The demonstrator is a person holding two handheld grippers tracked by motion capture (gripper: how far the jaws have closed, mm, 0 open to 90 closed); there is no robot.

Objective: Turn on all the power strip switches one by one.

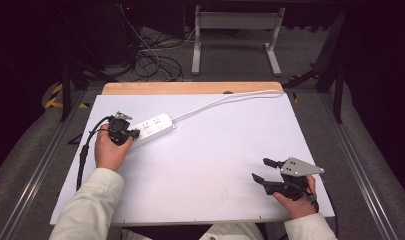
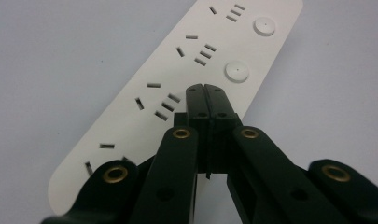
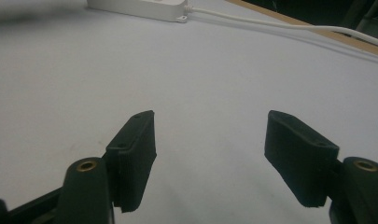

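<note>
Closed jaws over power strip (image 2: pixel 177 88)

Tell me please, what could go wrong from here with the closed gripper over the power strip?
1. The left gripper, jaws shut, hovers over the power strip beside a round button; pressing off-centre could miss it or slide the strip.
2. The right gripper is open and far away, so nothing steadies the strip; its cord may drag.

The bench (image 1: pixel 210 170) has a smooth, matt white top with a bare wooden strip at its far edge. The power strip (image 2: pixel 177 88) looks like smooth white plastic. Both tongs (image 3: pixel 210 154) are matt black plastic with brass-coloured rivets
</note>
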